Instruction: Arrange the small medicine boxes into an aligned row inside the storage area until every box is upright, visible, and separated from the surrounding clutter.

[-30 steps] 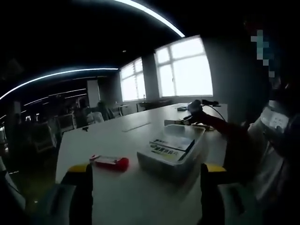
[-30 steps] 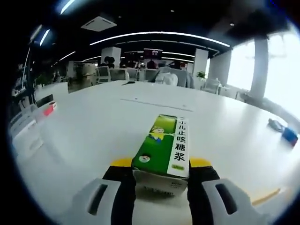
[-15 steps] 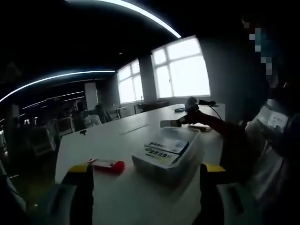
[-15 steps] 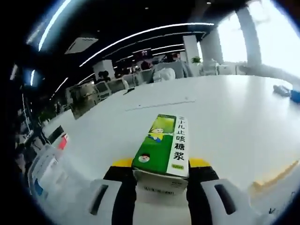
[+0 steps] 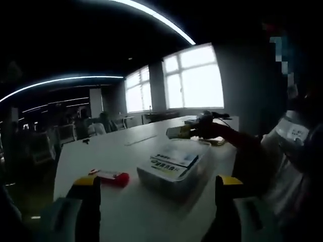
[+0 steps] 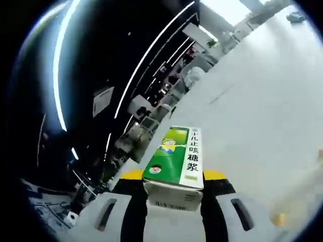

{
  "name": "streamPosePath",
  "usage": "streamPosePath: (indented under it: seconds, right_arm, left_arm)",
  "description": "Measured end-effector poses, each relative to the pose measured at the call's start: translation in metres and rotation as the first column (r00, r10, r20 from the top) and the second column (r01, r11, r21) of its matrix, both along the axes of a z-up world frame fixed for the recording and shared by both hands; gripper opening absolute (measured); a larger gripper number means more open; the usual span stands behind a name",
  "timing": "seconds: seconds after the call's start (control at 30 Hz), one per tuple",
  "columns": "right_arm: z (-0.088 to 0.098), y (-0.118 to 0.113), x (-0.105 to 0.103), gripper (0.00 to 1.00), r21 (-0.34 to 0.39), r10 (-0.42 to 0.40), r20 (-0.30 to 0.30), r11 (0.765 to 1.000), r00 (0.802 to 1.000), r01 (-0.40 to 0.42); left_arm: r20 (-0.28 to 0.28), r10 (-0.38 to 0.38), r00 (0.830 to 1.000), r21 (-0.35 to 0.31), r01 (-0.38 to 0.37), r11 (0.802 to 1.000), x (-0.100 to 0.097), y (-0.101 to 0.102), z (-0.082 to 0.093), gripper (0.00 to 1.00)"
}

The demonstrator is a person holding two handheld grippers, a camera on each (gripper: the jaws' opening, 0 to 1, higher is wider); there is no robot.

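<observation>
Right gripper [image 6: 171, 194] pinched a green medicine box [image 6: 175, 160]; left gripper [image 5: 156, 199] stood spread over the white table [image 5: 121, 212], holding nothing.

The right gripper view was rolled hard, so the white table ran up to the right and the dark ceiling with its light strips filled the left. The box sat clamped between both jaws, long axis pointing straight ahead along them, green printed face up, white end toward the camera. The left gripper view was level and showed a clear plastic container [image 5: 174, 169] on the table ahead, flat boxes [image 5: 171, 160] lying inside it, and a red-and-white box [image 5: 108, 177] lying flat just left of the container. Beyond the container, a red-sleeved arm [image 5: 237, 141] reached in from the right, the other gripper [image 5: 189, 131] at its end, above the far rim.
</observation>
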State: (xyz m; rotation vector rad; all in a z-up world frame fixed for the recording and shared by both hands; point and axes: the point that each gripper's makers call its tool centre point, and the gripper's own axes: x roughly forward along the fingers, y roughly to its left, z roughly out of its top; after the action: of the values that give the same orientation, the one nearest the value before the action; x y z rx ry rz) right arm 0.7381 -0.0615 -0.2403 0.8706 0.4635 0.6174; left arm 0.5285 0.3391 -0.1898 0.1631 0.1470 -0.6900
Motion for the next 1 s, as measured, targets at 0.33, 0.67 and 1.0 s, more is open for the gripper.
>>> streamPosePath:
  seconds: [0.33, 0.67, 1.0]
  right_arm:
    - [0.040, 0.040, -0.033, 0.37, 0.198, 0.108, 0.093, 0.972, 0.990, -0.124]
    - [0.062, 0.093, -0.064, 0.38, 0.291, 0.248, 0.137, 0.915, 0.959, -0.278]
    - [0.079, 0.128, -0.084, 0.38, 0.322, 0.324, 0.184, 0.872, 0.928, -0.369]
  left_arm:
    - [-0.018, -0.002, 1.000, -0.006, 0.002, 1.000, 0.003, -0.005, -0.004, 0.94]
    - [-0.057, -0.005, 0.998, -0.036, 0.002, 0.999, 0.009, -0.008, -0.008, 0.97]
    - [-0.085, -0.005, 0.996, -0.110, -0.004, 0.994, 0.016, -0.013, -0.007, 1.00]
